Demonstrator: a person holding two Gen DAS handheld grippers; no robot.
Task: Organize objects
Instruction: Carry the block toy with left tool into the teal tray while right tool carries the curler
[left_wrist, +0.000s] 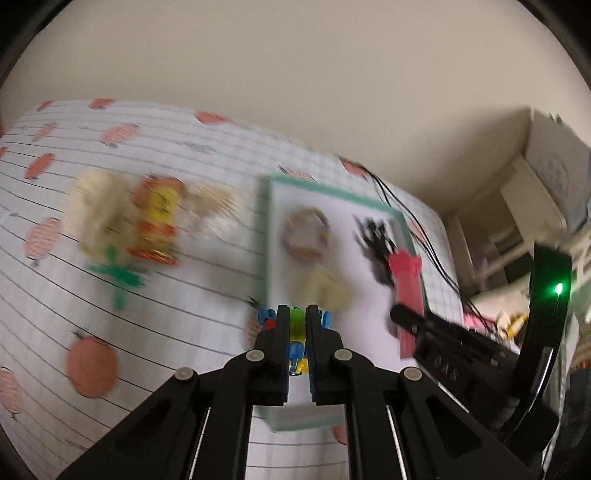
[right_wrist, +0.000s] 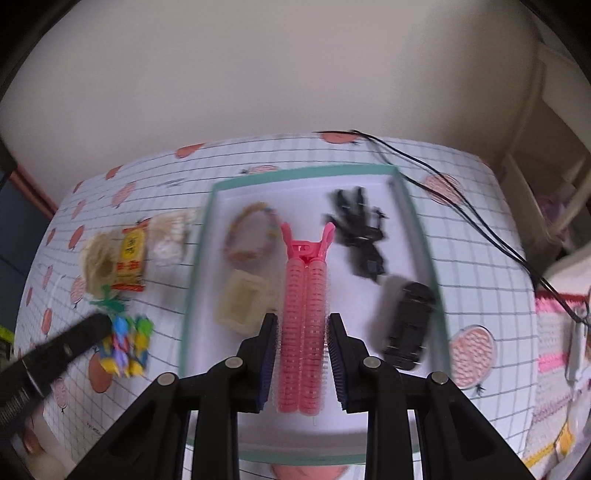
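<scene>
Over the teal-rimmed tray (right_wrist: 421, 225), your right hand-held gripper (right_wrist: 303, 328) is straddling the pink hair roller clip (right_wrist: 303, 325) — jaws open, likely releasing. Your left hand-held gripper (left_wrist: 297, 325) is pinching colourful clips (left_wrist: 295, 332) at the tray's edge — seemingly next in.

Hair roller (right_wrist: 304, 332) in tray (right_wrist: 421, 229), packets (right_wrist: 130, 258) left.

A white tablecloth (right_wrist: 480, 206) carries a black grid and peach prints. The tray (right_wrist: 417, 206) is white, rimmed mint-green; the hair roller clip (right_wrist: 303, 332) is pink.
</scene>
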